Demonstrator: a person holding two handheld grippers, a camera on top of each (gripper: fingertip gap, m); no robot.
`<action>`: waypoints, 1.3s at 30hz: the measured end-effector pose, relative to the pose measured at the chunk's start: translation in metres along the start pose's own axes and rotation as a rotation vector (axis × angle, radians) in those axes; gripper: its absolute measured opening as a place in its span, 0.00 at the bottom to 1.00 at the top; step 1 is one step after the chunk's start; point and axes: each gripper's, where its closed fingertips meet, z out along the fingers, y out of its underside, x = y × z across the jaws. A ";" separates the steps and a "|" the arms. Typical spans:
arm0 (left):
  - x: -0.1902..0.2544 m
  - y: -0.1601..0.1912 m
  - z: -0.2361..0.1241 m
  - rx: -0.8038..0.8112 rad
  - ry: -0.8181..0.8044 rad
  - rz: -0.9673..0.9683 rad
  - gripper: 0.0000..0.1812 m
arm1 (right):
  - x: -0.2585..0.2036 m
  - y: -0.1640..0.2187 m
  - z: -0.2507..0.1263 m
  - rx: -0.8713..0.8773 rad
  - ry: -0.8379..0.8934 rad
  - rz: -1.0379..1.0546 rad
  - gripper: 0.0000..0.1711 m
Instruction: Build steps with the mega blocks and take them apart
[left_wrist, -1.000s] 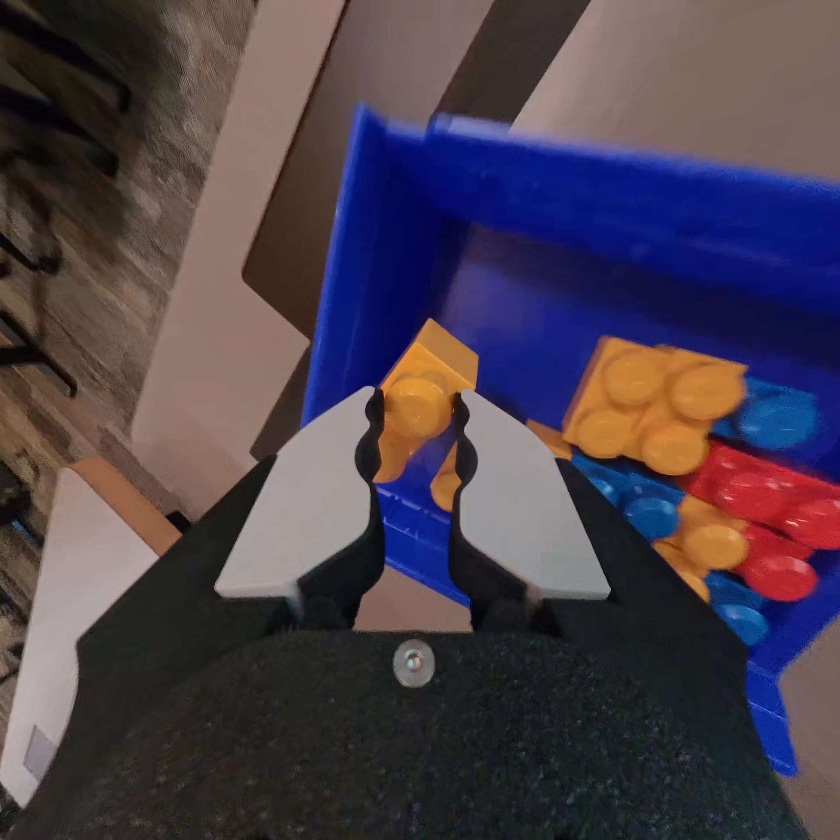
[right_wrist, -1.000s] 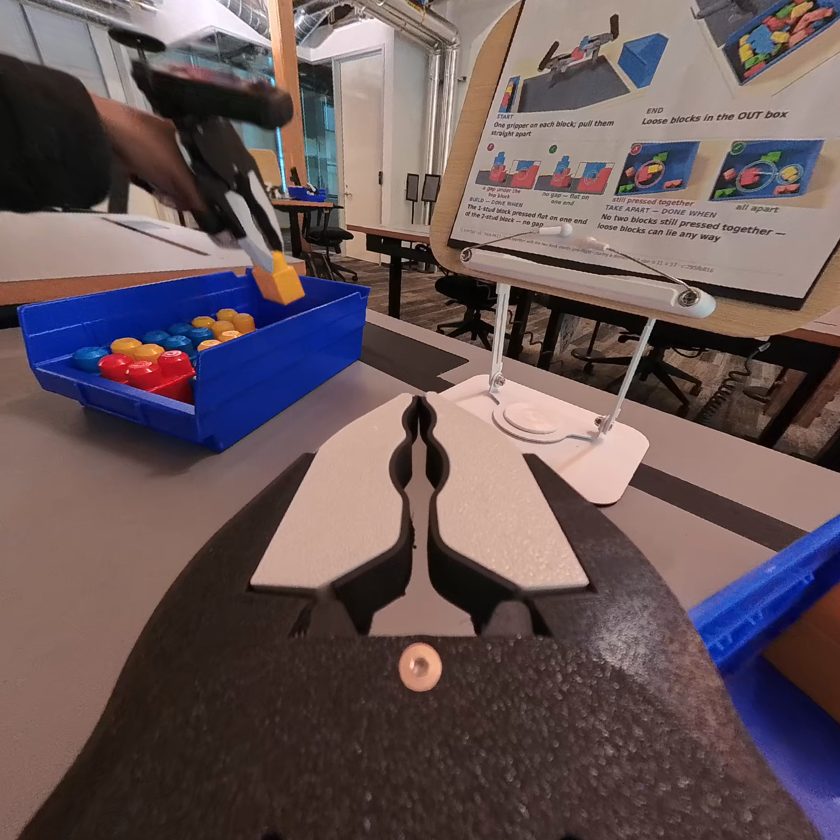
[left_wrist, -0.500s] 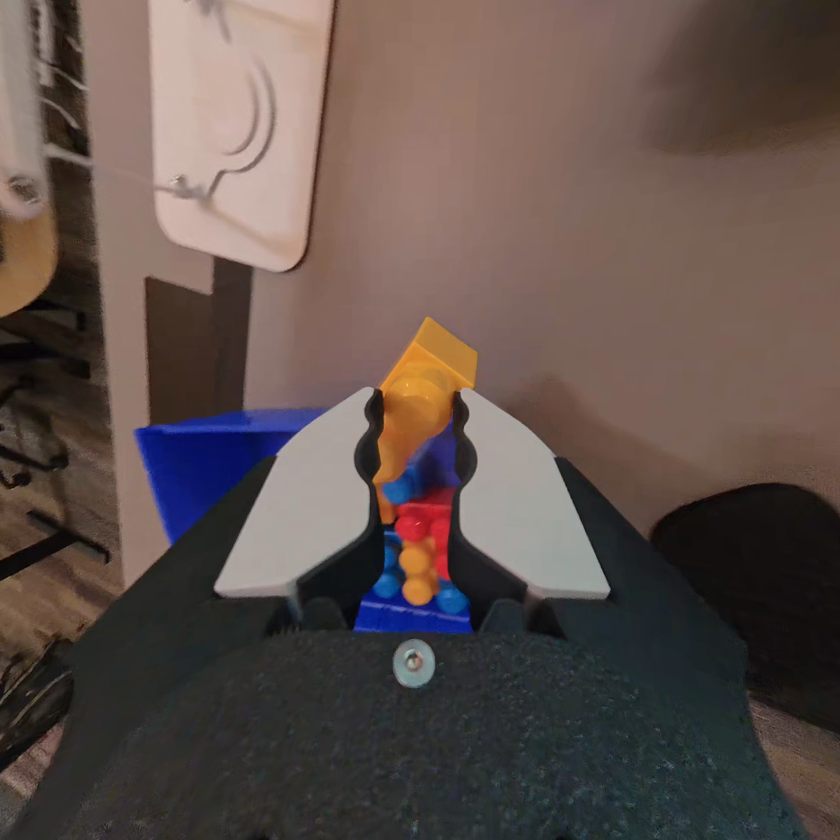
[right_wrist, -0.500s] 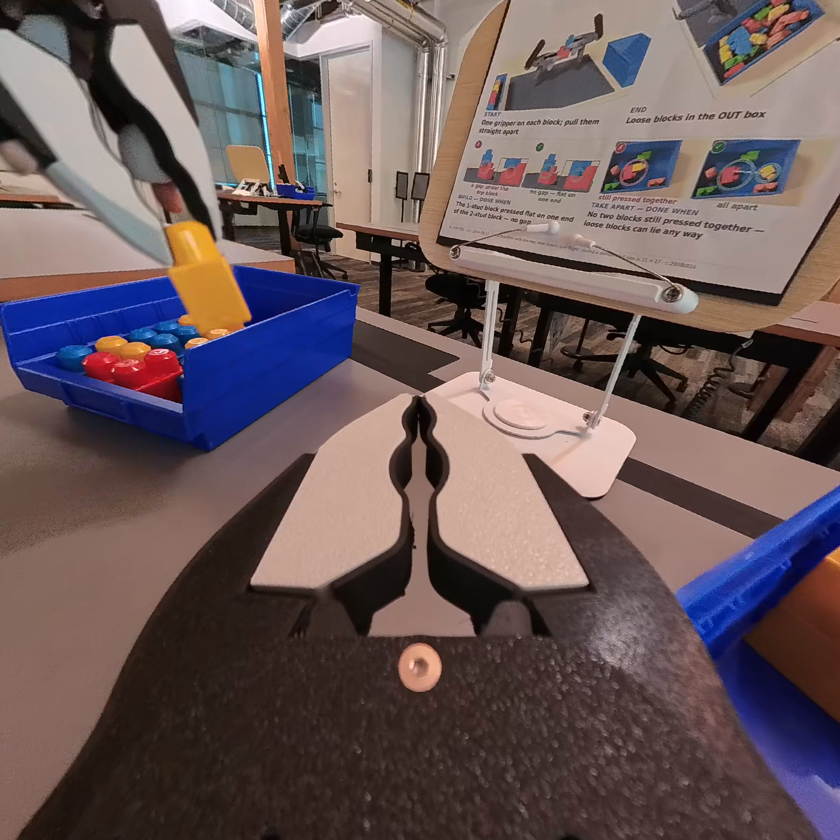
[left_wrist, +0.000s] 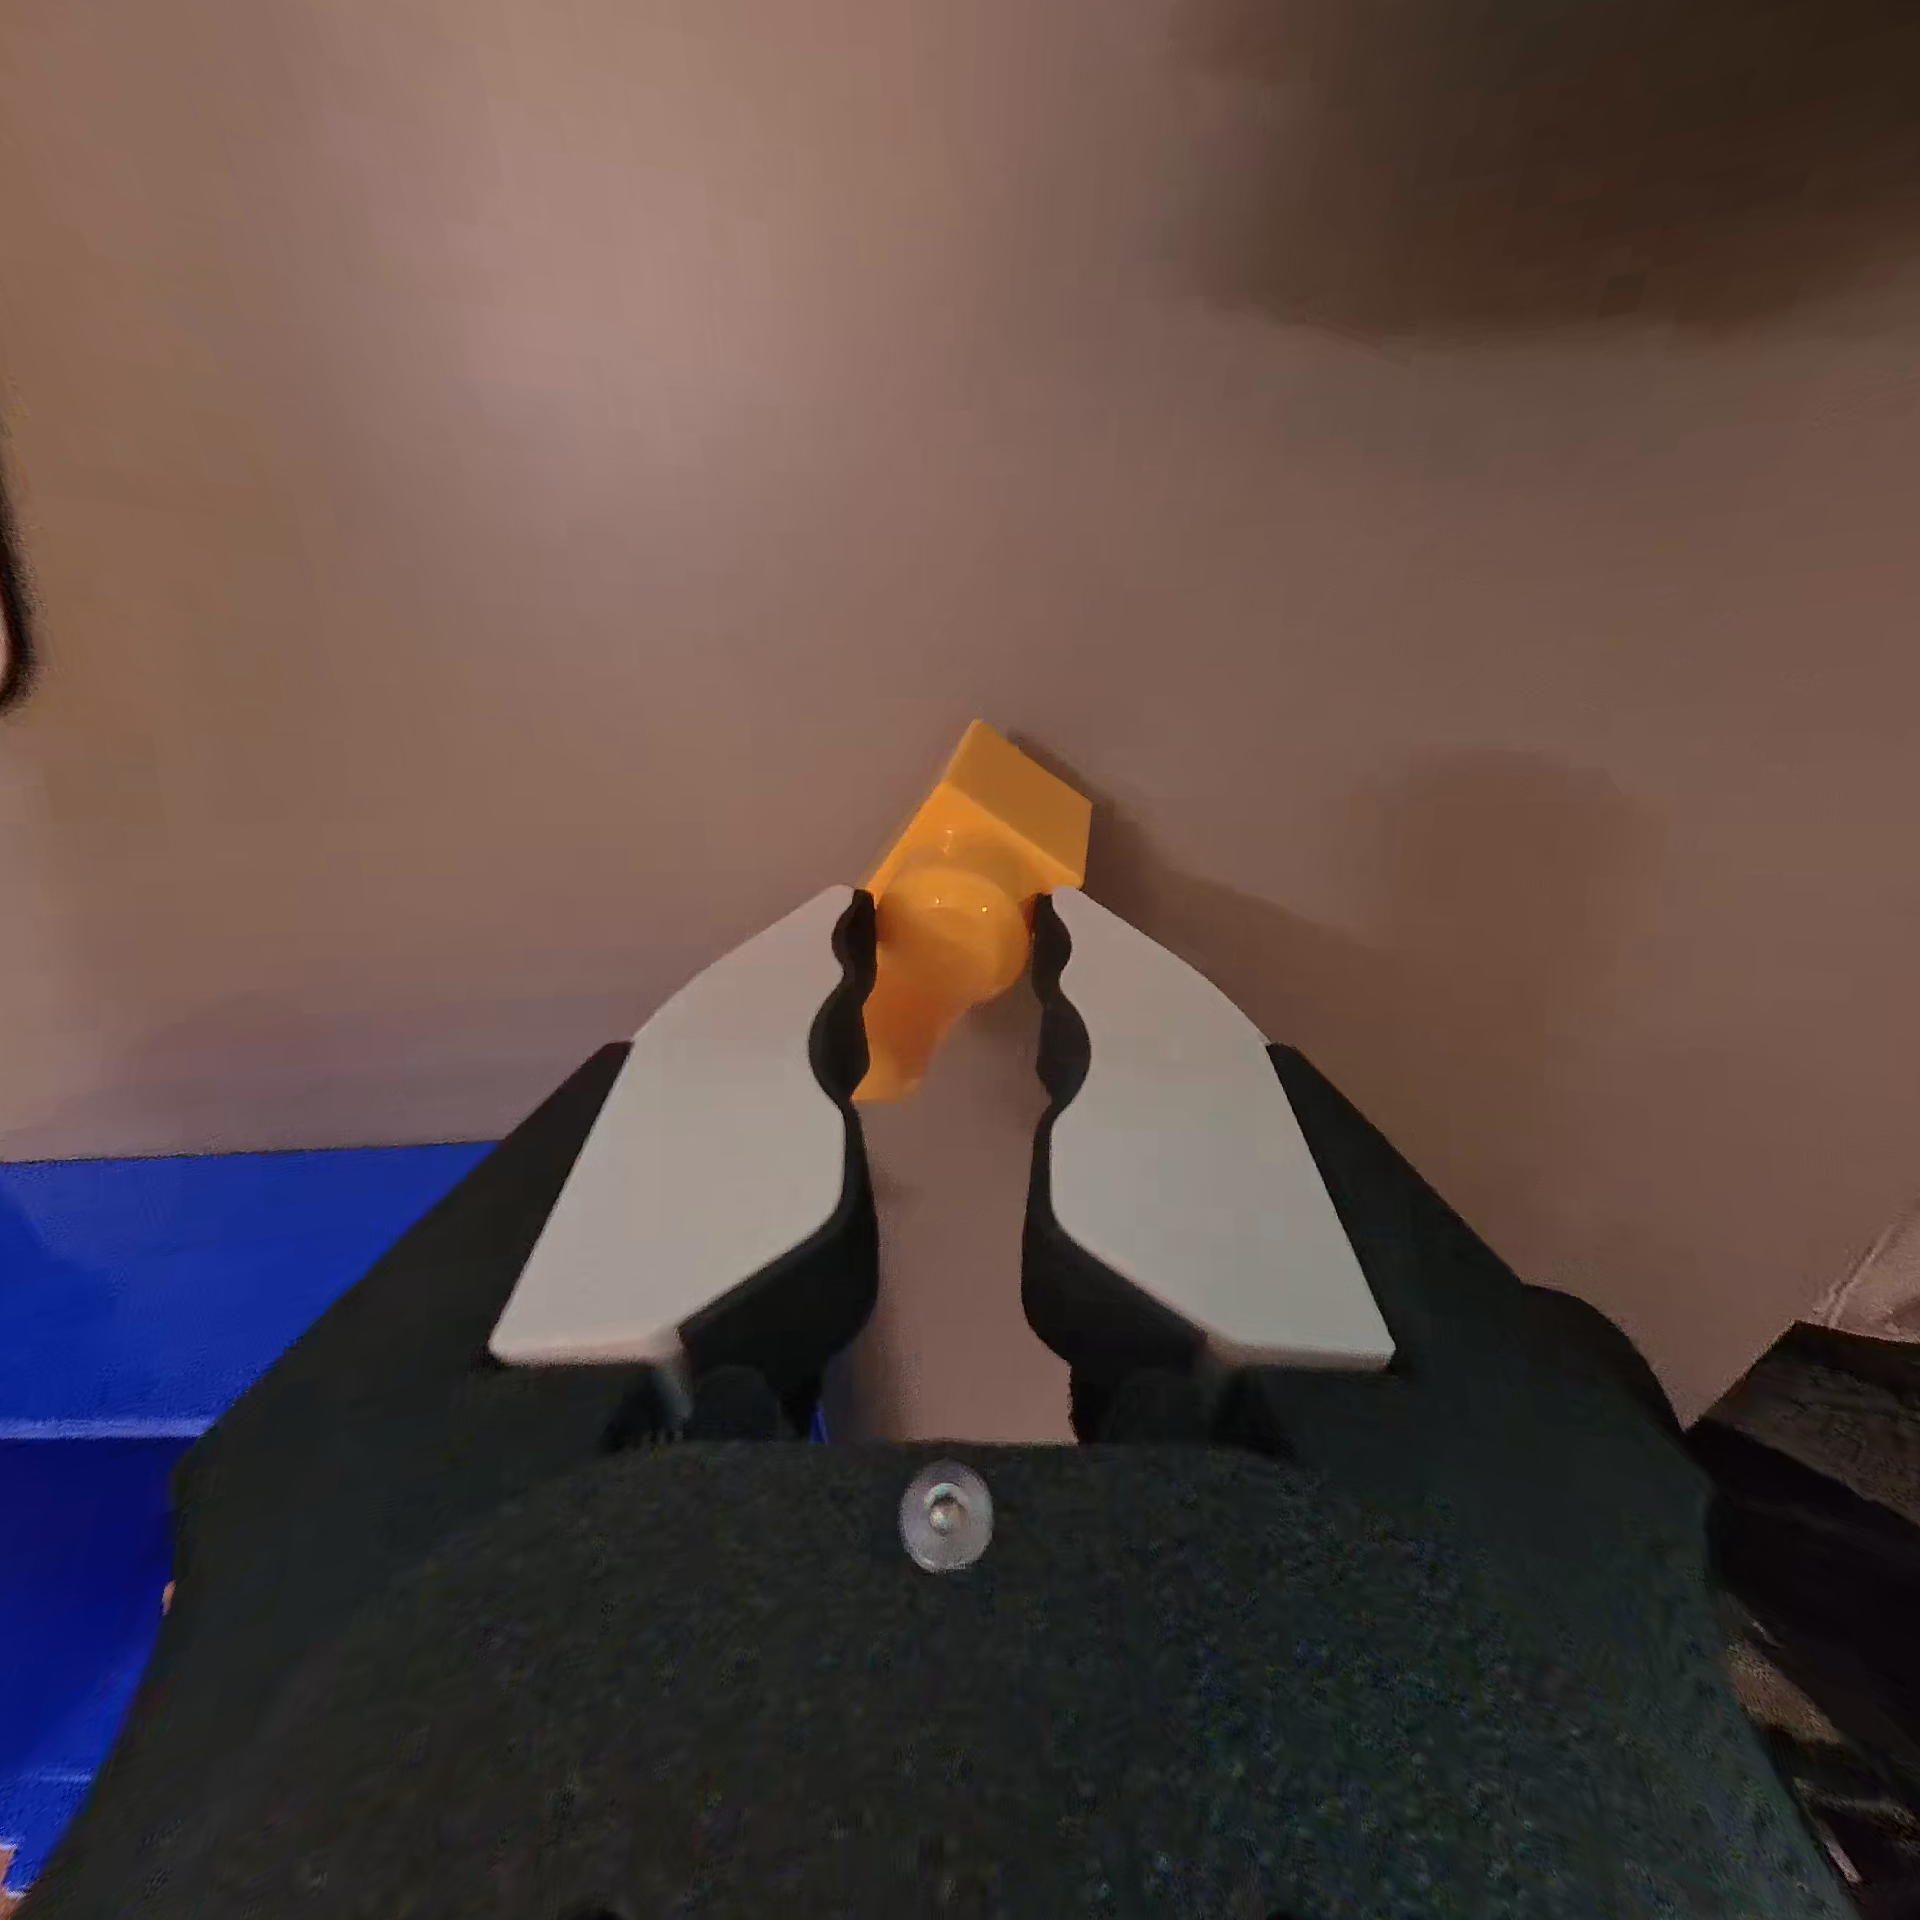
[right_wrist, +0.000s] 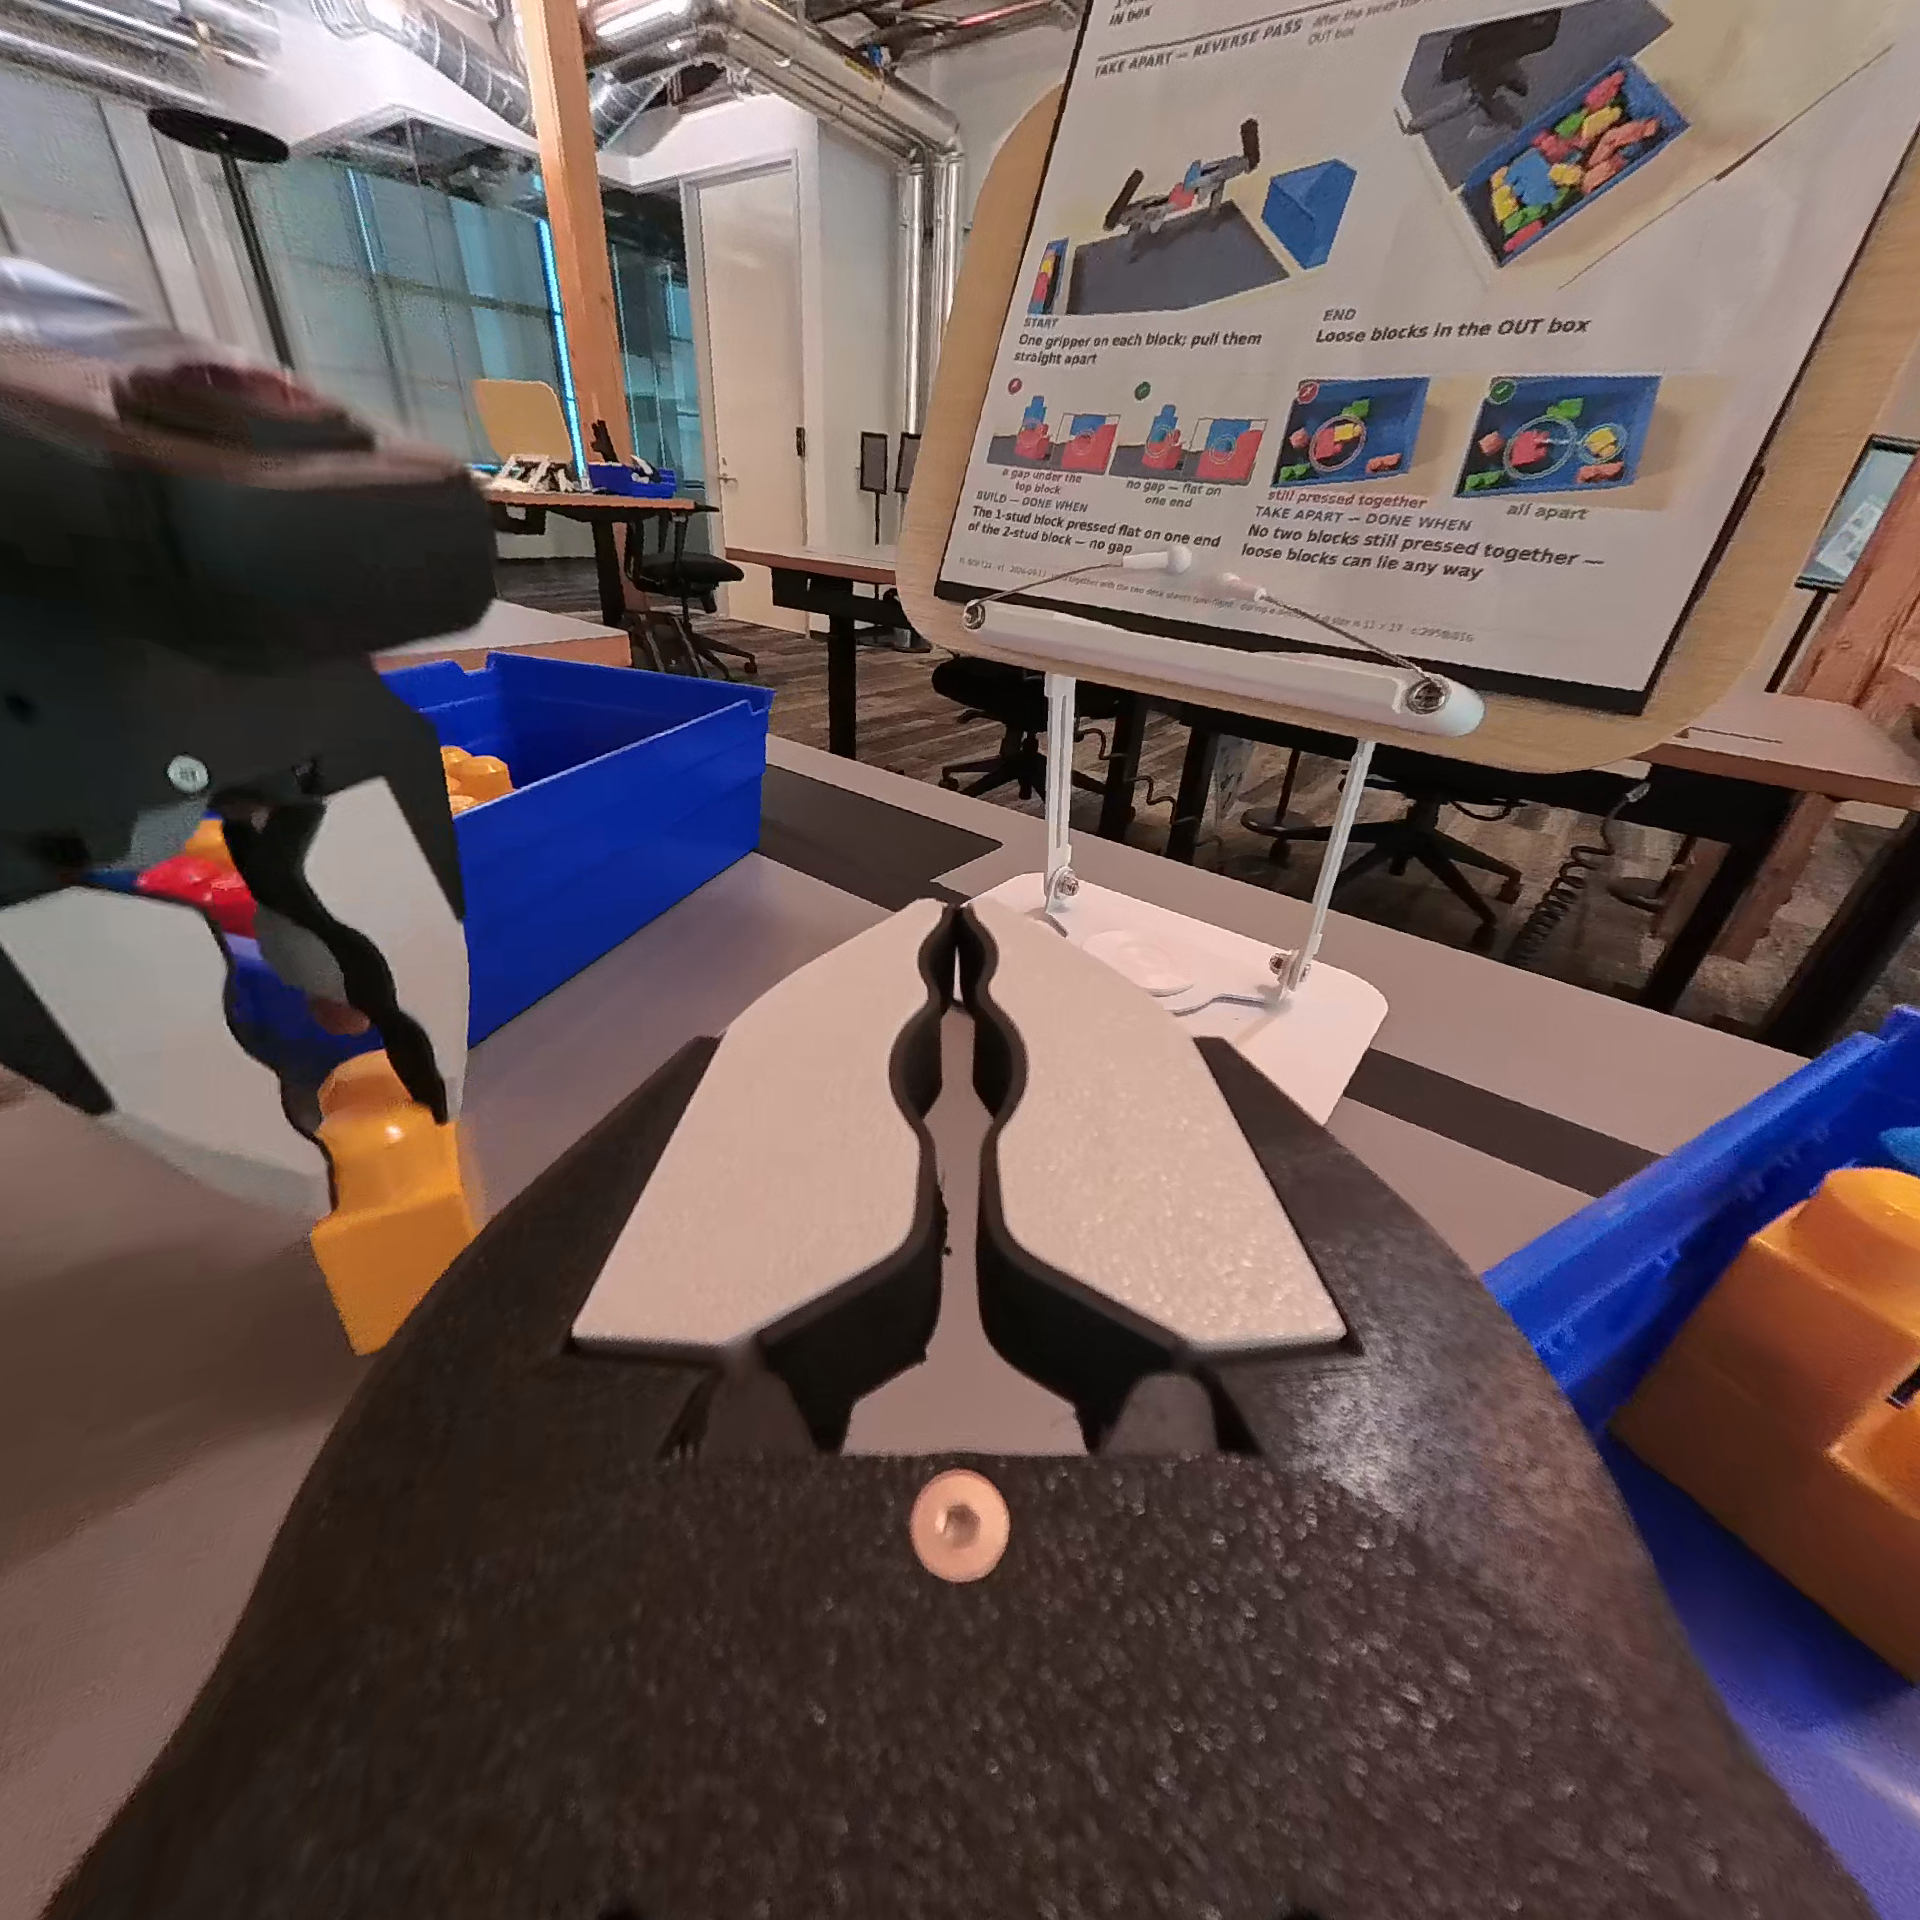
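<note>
left gripper (left_wrist: 945, 914) clamped on orange block (left_wrist: 987, 831) | moved out of bin (right_wrist: 613, 810), now down on table (left_wrist: 623, 416) beside it | right gripper (right_wrist: 953, 925) together, empty | build can begin

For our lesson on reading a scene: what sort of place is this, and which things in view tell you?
Probably an open-plan office or lab workspace: rows of desks with office chairs, exposed ceiling ducts, and an instruction sheet propped on a stand by a blue bin of toy blocks.

Printed instruction sheet (right_wrist: 1382, 343) with captions on stand
</note>
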 end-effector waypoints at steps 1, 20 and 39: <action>0.002 0.001 0.005 -0.009 0.003 -0.002 0.16 | 0.001 0.000 0.000 0.000 0.001 0.001 0.00; -0.041 0.011 -0.082 0.218 -0.134 -0.019 0.19 | 0.001 0.001 0.000 -0.004 0.002 0.003 0.00; -0.117 0.151 -0.030 0.010 -0.105 -0.314 0.19 | -0.002 0.007 0.001 -0.025 -0.002 -0.010 0.00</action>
